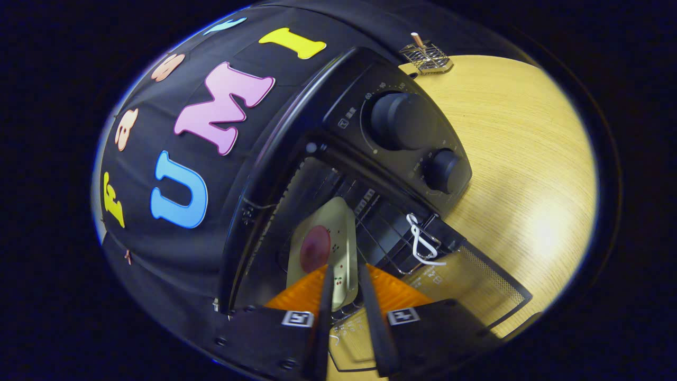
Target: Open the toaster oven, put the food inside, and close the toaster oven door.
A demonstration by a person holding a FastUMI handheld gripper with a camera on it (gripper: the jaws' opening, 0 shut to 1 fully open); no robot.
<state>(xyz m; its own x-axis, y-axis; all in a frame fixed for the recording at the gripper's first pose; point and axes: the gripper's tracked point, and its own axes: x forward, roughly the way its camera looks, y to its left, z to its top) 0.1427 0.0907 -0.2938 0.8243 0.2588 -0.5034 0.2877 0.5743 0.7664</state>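
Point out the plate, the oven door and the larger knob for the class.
plate (338, 227): gripper view, bare pale rim.
oven door (476, 286): gripper view, glass pane.
larger knob (394, 119): gripper view, front face.

One toaster oven (370, 174); two knobs (394, 120); one plate (330, 248)

The toaster oven (370, 159) carries small printed numbers around its upper knob (394, 120); "60" and "100" seem to be among them, but they are too small to be sure. A few white characters beside that knob and the white print on the open glass door (476, 286) are too blurred to read.
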